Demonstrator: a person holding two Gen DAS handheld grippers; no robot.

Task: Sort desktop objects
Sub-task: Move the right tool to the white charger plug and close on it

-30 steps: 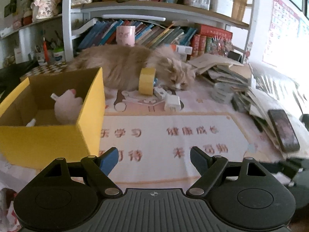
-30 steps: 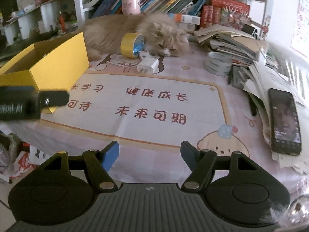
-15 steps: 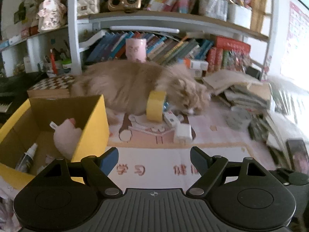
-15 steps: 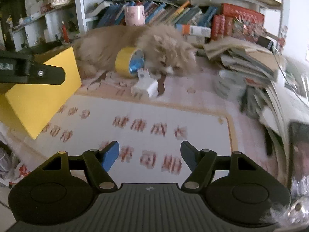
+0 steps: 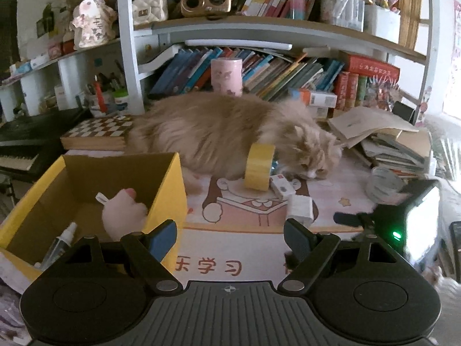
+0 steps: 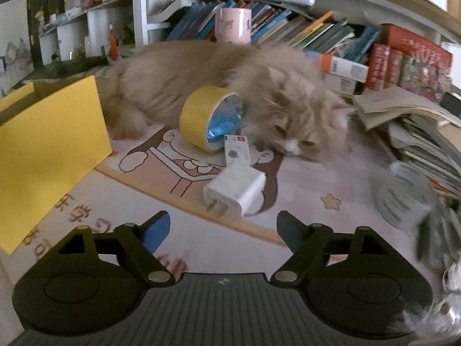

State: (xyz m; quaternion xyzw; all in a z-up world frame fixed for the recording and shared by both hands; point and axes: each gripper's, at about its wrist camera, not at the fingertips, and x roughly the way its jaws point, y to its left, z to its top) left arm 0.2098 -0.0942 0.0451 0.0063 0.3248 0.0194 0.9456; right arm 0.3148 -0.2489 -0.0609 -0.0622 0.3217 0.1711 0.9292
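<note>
A white plug charger [image 6: 235,191] lies on the printed desk mat just beyond my right gripper [image 6: 223,229], whose jaws are opening with nothing between them. Behind the charger lie a small white box [image 6: 236,150] and a yellow tape roll [image 6: 208,115] on its edge against a fluffy cat [image 6: 230,80]. My left gripper [image 5: 230,238] hangs open and empty beside the yellow cardboard box [image 5: 170,190], which holds a pink plush toy [image 5: 124,213] and a small spray bottle [image 5: 59,245]. In the left wrist view the charger [image 5: 300,209] and tape roll [image 5: 258,165] sit ahead, and the right gripper's body [image 5: 403,219] shows at the right.
The cat [image 5: 230,132] sleeps across the back of the desk. Stacked books and papers [image 6: 409,127] and a grey tape roll [image 6: 403,199] crowd the right side. A bookshelf [image 5: 259,72] with a pink cup [image 5: 226,76] stands behind. A checkered book [image 5: 98,132] lies at the left.
My right gripper has moved forward toward the charger and tape roll, and its jaws have spread wider. My left gripper has drawn back and risen beside the yellow box, still open.
</note>
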